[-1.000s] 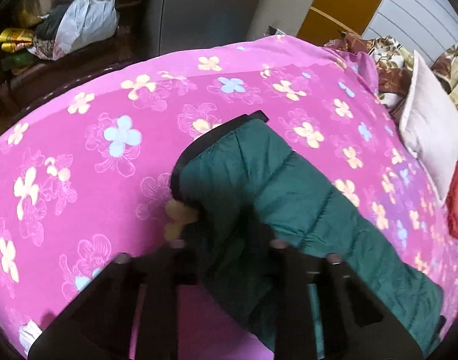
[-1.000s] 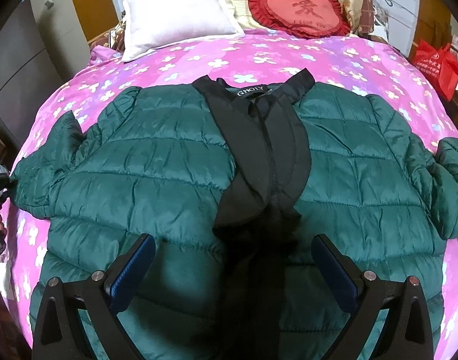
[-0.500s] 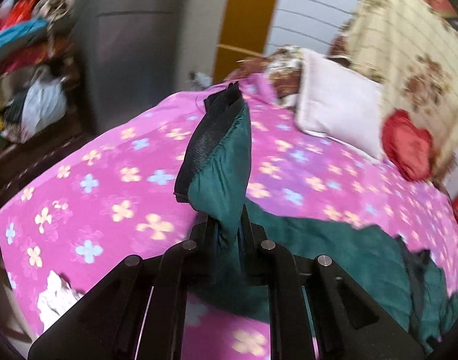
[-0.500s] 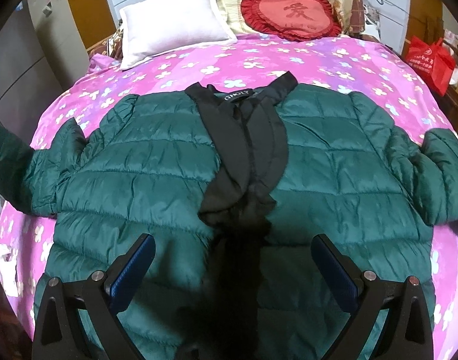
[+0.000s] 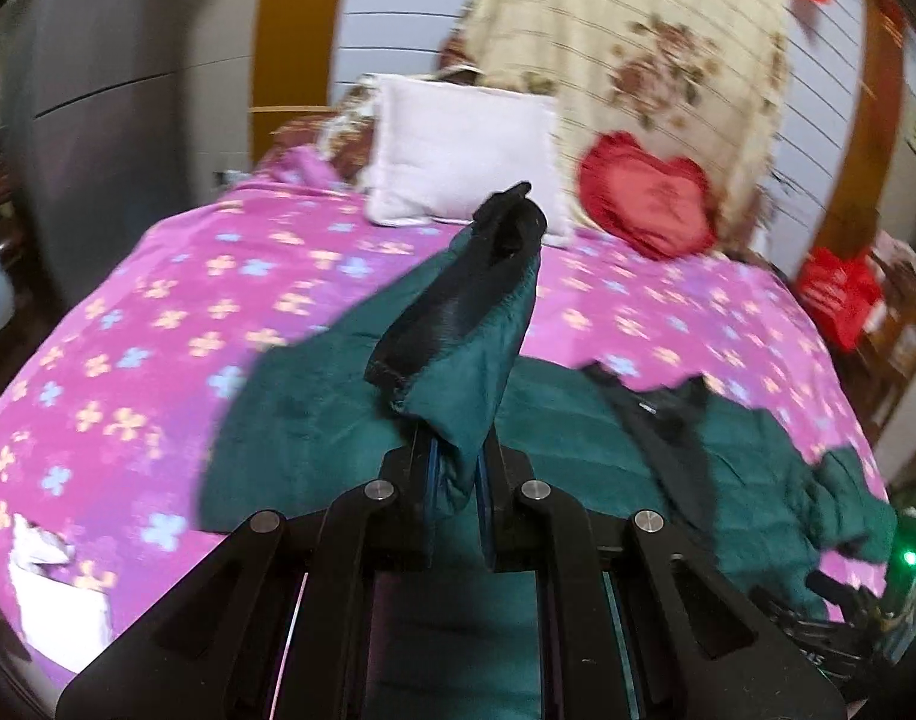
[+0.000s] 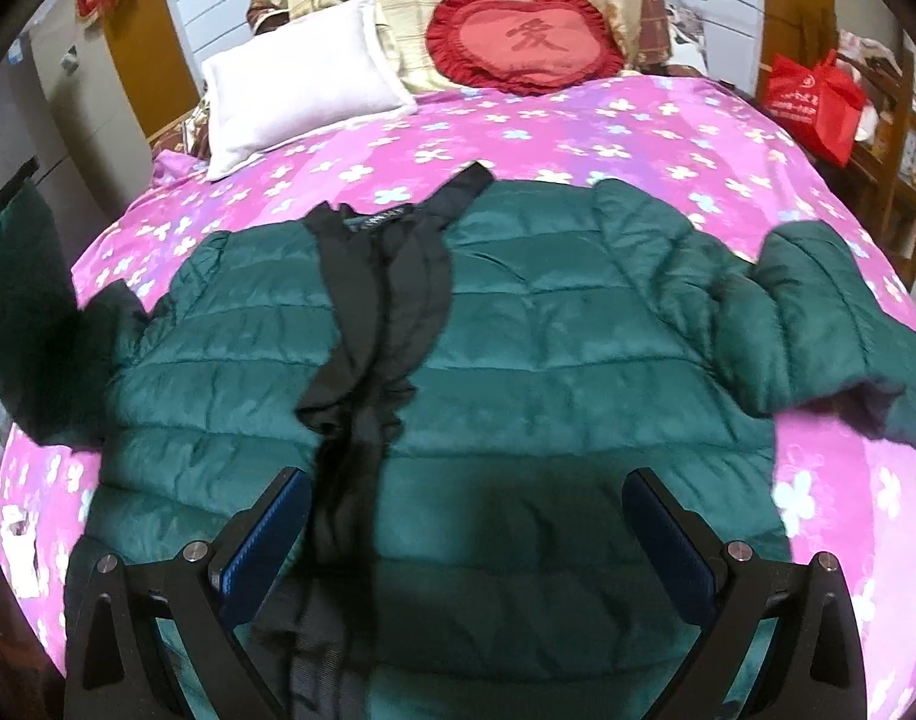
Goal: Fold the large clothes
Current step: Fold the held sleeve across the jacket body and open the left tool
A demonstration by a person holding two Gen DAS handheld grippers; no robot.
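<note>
Pink floral bed (image 6: 577, 138), green jacket (image 6: 517, 330) center frame. Left tongs (image 5: 456, 474) clamped on sleeve (image 5: 475, 360), lifted; right tongs (image 6: 466, 531) apart, lower frame.

Your left tongs (image 5: 456, 480): matte black angular frame, round silver screw heads on the linkage arms, thin blue pads on the inner faces. Your right tongs (image 6: 466, 531): same black frame and silver screws, thick blue pads (image 6: 264, 540) on both fingers.

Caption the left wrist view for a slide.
Left hand-held gripper clamps the green jacket's sleeve, lifted above the pink floral bedspread.
</note>
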